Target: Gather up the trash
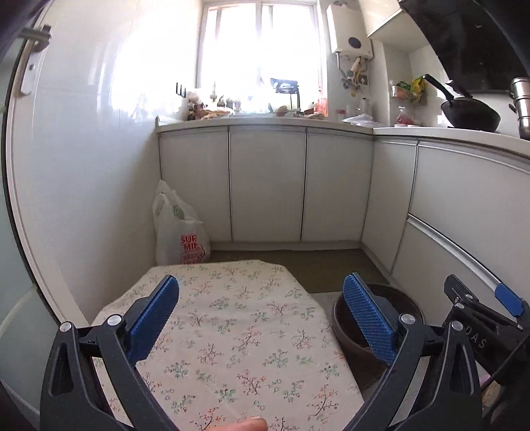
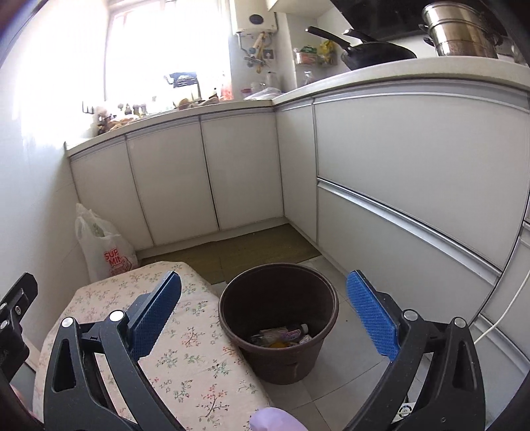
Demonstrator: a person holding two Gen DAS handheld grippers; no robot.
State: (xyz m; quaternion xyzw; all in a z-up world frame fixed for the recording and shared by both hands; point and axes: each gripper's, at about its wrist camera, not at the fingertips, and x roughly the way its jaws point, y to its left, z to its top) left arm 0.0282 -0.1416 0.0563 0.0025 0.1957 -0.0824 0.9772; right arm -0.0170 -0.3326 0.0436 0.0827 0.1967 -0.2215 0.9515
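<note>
A dark brown trash bin [image 2: 281,364] stands on the tiled floor beside a table with a flowered cloth [image 2: 198,351]. Wrappers and other trash [image 2: 285,335] lie at the bin's bottom. My right gripper [image 2: 265,275] is open and empty, held above the bin's near side and the table corner. My left gripper [image 1: 261,278] is open and empty over the flowered cloth [image 1: 232,315], with the bin [image 1: 344,328] partly hidden behind its right finger. No trash shows on the cloth. The right gripper's blue-tipped finger [image 1: 510,298] shows at the left wrist view's right edge.
A white plastic bag with red print [image 2: 102,248] leans in the corner by the wall, also visible as the bag [image 1: 180,232]. White cabinets [image 2: 397,159] line the back and right. A pan [image 2: 374,53] and steel pot [image 2: 460,30] sit on the counter.
</note>
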